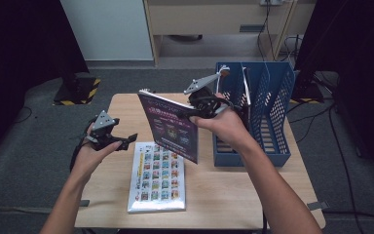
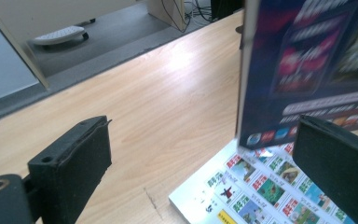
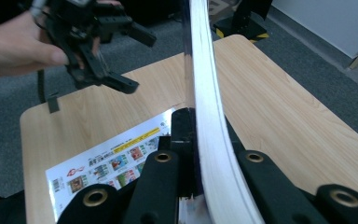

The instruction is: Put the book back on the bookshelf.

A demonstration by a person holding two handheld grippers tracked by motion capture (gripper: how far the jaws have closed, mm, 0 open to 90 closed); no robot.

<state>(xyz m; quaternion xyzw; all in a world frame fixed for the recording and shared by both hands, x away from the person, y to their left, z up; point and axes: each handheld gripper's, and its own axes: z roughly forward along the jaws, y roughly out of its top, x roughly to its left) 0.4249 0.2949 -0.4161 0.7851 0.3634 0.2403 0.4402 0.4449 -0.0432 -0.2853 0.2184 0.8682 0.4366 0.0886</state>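
Right gripper (image 3: pixel 193 154) jaws are clamping the purple book (image 1: pixel 168 126) upright; left gripper (image 1: pixel 126 141) is hanging wide open, empty. Thin-edge grip risking slip before the blue file rack (image 1: pixel 272 97).

The high view is dim and soft, with deep black at both sides of the room, and the light falls mostly on the worktop (image 1: pixel 253 195) and the pale wall behind. Shadows on the wood are faint and short. From the left claw (image 2: pixel 200 154), the wood carries a white patch of glare near the middle, and the dark booklet (image 2: pixel 317 70) is smeared by motion blur, its print unreadable. The flat picture sheet (image 2: pixel 270 191) below it looks sharper. From the right claw (image 3: pixel 191 186), the booklet's white page edge is overexposed and out of focus up close, and its line bows.
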